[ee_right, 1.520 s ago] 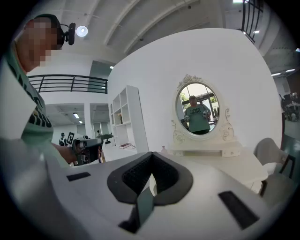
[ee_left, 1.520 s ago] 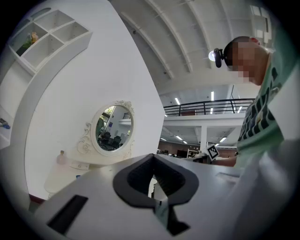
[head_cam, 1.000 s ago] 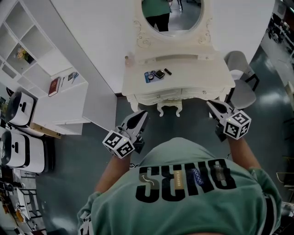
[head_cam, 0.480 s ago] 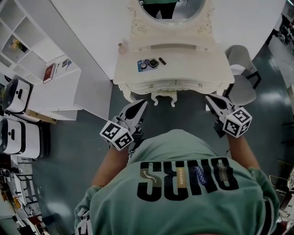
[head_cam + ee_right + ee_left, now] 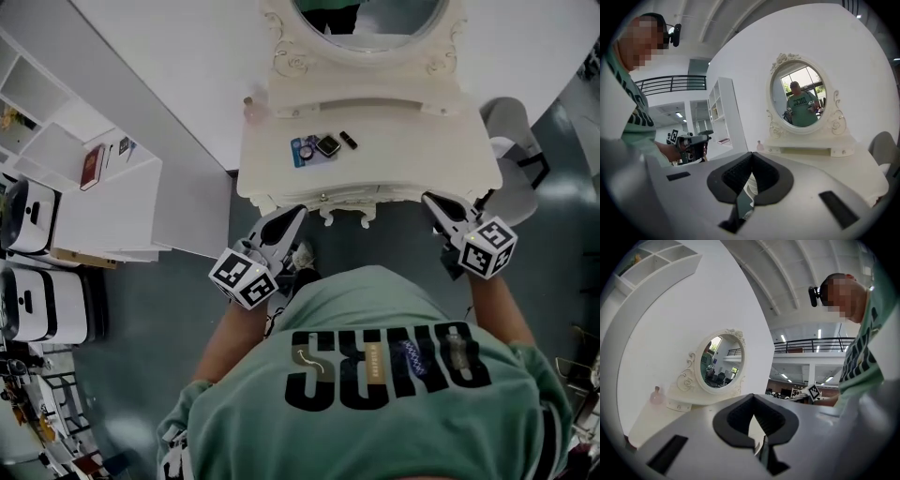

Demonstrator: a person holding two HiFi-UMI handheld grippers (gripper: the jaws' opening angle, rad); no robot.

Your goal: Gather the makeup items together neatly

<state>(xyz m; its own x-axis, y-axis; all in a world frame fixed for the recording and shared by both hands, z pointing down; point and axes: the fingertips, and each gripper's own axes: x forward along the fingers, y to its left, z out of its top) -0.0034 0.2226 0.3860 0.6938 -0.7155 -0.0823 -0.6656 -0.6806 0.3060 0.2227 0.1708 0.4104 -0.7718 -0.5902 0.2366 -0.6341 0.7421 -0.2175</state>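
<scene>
Tiny makeup items (image 5: pixel 322 147) can't be ID'd; mirror (image 5: pixel 370 14) top cut off.

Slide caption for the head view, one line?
Left gripper and right gripper, both shut and empty, poised before a white dressing table bearing a cluster of makeup items.
</scene>
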